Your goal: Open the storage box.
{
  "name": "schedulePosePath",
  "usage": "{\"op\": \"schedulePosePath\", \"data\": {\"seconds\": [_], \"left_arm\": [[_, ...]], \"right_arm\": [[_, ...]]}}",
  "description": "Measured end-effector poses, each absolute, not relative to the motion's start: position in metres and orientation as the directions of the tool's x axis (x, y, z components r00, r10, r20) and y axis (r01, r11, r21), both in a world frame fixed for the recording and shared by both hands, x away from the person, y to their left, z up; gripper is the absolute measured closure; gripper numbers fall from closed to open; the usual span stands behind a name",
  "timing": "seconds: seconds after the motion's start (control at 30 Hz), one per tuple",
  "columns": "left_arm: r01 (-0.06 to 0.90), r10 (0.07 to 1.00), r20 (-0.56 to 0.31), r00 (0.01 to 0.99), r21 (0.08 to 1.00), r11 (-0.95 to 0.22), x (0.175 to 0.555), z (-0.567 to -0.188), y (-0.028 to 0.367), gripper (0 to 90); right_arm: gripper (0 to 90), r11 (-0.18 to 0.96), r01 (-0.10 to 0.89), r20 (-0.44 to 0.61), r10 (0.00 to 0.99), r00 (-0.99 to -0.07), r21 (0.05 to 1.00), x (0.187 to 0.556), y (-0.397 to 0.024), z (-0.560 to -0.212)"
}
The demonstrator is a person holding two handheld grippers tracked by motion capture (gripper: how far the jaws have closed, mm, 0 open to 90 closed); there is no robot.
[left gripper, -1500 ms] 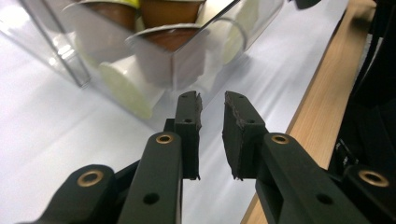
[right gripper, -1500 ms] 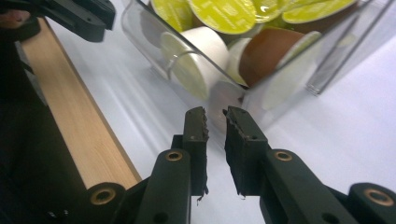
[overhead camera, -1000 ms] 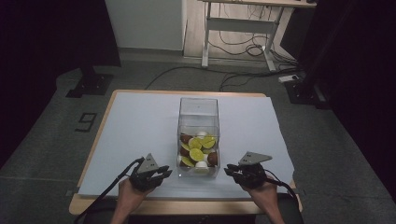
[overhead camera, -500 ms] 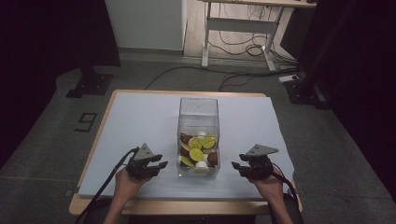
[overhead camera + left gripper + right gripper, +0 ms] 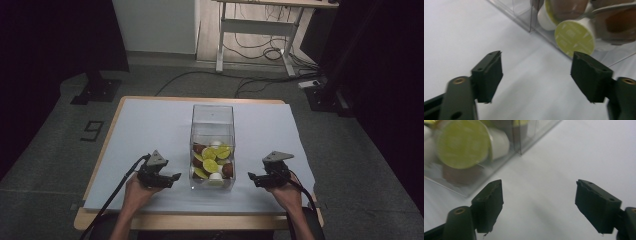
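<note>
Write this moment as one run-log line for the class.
left claw: open, jaws just opening, empty | right claw: open, jaws just opening, empty | clear box: between claws, untouched | capsules: inside box

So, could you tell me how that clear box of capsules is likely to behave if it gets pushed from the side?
The clear box looks thin-walled and tall, so it is probably light and might tip if pushed high up. Its smooth walls may slide on the white sheet. The capsules lie loose in a heap, so they would likely shift.

One clear box [image 5: 212,120] of coffee capsules [image 5: 210,166], two tongs, left [image 5: 170,178] and right [image 5: 254,178].
</note>
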State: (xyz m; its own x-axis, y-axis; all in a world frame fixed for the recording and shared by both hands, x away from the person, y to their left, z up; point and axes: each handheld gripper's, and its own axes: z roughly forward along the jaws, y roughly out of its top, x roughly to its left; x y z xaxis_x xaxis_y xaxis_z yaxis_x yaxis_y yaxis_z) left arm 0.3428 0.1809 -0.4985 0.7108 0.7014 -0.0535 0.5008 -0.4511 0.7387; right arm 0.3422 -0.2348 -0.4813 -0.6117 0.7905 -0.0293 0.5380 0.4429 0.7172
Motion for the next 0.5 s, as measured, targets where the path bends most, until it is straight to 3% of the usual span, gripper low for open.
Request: {"op": "schedulePosePath", "data": {"seconds": [0.33,0.5], "left_arm": [[0.560,0.731,-0.059,0.679,0.686,-0.465,0.348,-0.515,0.183,7.5],[0.582,0.747,-0.063,0.661,0.671,-0.459,0.351,-0.521,0.183,1.6]], "right_arm": [[12.6,0.426,0.615,0.017,0.813,-0.582,0.663,0.353,-0.240,-0.502],[1.1,0.432,0.631,0.019,0.816,-0.578,0.644,0.354,-0.237,-0.510]]}}
